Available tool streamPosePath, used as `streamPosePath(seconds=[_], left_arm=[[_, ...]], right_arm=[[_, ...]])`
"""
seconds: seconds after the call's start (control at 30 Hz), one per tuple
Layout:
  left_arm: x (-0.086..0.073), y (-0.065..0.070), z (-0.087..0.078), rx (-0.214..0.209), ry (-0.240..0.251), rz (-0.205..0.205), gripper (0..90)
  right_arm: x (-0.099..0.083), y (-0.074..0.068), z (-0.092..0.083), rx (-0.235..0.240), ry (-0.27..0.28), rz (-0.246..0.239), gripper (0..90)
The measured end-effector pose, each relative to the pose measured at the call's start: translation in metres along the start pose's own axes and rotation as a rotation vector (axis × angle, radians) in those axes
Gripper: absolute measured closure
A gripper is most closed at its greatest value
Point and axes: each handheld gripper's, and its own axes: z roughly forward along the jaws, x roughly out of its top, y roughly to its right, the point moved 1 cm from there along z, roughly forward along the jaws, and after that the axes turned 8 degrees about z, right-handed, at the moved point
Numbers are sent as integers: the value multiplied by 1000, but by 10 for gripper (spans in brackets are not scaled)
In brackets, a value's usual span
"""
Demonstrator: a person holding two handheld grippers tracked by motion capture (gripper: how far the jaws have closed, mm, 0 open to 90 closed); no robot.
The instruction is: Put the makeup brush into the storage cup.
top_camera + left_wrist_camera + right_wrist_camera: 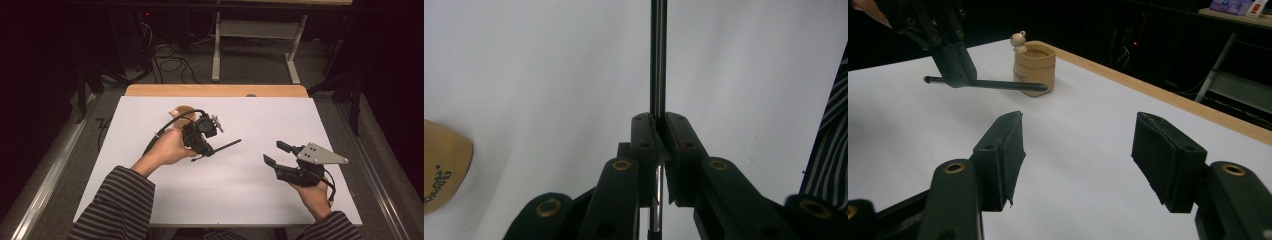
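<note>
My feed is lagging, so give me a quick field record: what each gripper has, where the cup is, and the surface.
left gripper: shut on the pen, held level above the sheet
right gripper: jaws open, nothing between them
cup: tan, upright, small figure on its rim, at the far side of the sheet beyond the left hand
surface: white sheet on a wooden table

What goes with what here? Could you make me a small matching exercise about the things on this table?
Things:
1. pen
2. cup
3. right hand-held gripper
4. table sheet

States:
a. white, flat
b. open, holding nothing
c. tan, upright, with a small figure on its rim
d. black, clamped in the left hand-held gripper

Pairs: 1-d, 2-c, 3-b, 4-a
</note>
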Motion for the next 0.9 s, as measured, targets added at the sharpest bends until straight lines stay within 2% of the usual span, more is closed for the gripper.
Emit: streamPosePath(seconds=[0.27,0.67,0.9], left_arm=[[8,3,4,-9,-14,16,835],[19,6,6,-26,-28,35,835],[24,8,8,-31,-35,45,835]], right_arm=[[7,-7,11,29,-20,-36,409],[13,-14,25,43,-50,-76,414],[19,-22,36,64,-64,-107,423]])
